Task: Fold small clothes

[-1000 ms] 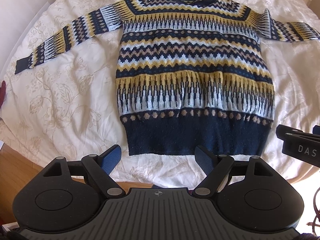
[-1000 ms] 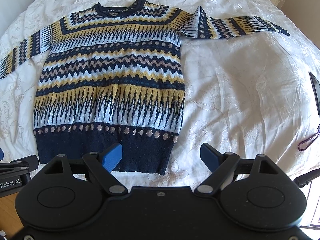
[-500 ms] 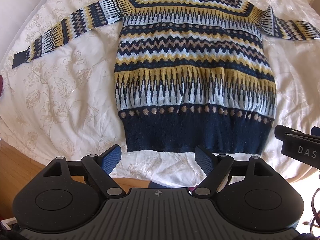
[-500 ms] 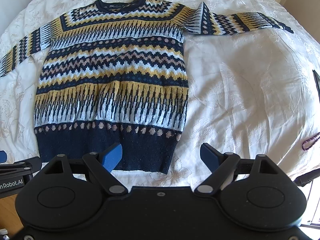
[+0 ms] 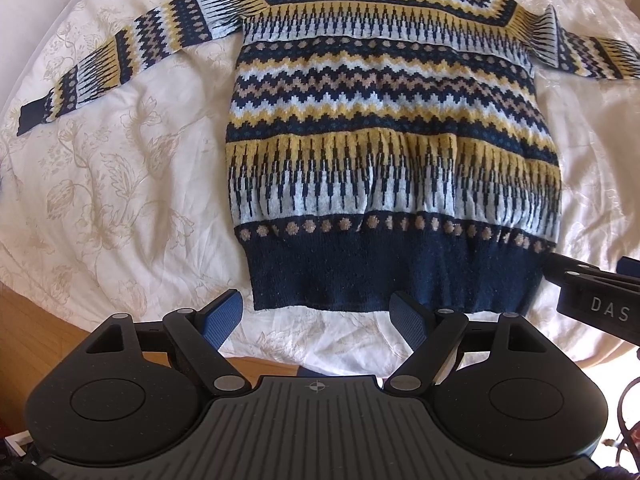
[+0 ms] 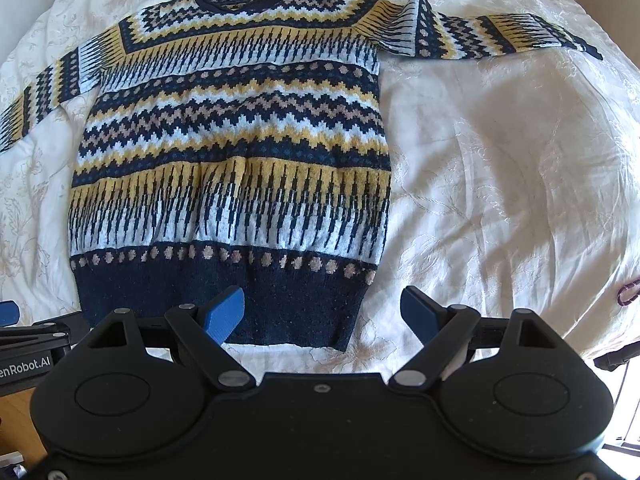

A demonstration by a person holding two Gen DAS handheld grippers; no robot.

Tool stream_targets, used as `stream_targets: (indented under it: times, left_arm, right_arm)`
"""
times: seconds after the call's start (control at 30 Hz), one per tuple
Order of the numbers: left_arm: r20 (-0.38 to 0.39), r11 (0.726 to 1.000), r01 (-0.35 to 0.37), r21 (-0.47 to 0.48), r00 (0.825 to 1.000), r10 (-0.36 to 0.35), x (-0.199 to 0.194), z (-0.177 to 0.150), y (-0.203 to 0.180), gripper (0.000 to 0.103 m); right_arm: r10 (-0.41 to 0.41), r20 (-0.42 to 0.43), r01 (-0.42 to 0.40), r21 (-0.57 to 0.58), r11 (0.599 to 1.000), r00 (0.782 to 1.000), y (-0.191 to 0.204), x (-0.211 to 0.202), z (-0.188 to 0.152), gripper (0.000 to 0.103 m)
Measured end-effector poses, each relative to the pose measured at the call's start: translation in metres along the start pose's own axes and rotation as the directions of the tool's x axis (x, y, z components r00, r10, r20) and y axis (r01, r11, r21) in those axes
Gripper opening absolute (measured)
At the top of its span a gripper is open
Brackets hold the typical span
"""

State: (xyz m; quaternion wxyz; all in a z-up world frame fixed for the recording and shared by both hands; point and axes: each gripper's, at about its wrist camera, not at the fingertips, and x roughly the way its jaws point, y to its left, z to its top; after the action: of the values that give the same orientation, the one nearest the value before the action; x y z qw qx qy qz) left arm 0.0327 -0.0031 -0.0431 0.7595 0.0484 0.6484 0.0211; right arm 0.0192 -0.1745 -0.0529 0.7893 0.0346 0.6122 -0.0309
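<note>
In your left wrist view, your left gripper (image 5: pixel 316 312) hangs wide and empty at the hem of the sweater (image 5: pixel 388 128) lying flat on the bedspread (image 5: pixel 120 184), and in your right wrist view your right gripper (image 6: pixel 322 310) gapes wide, empty, over that hem's right corner.

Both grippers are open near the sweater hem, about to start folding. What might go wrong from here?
1. The sweater is bulky knit with puckers above the hem band; the left gripper or right gripper may pinch only the top layer.
2. One sleeve is already creased near the shoulder, so its fold may come out uneven.
</note>
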Motion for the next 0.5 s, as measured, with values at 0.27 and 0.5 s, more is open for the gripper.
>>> stream_targets:
  times: [0.27, 0.5]
  left_arm:
    - [-0.028, 1.000, 0.001, 0.006, 1.000, -0.001, 0.009, 0.030, 0.005, 0.080]
    - [-0.043, 1.000, 0.003, 0.011, 0.999, -0.002, 0.021, 0.064, 0.011, 0.080]
  right_arm:
    - [0.014, -0.036, -0.014, 0.014, 1.000, 0.999, 0.004, 0.013, 0.027, 0.086]
    - [0.019, -0.050, -0.018, 0.027, 0.999, 0.999, 0.013, 0.026, 0.059, 0.086]
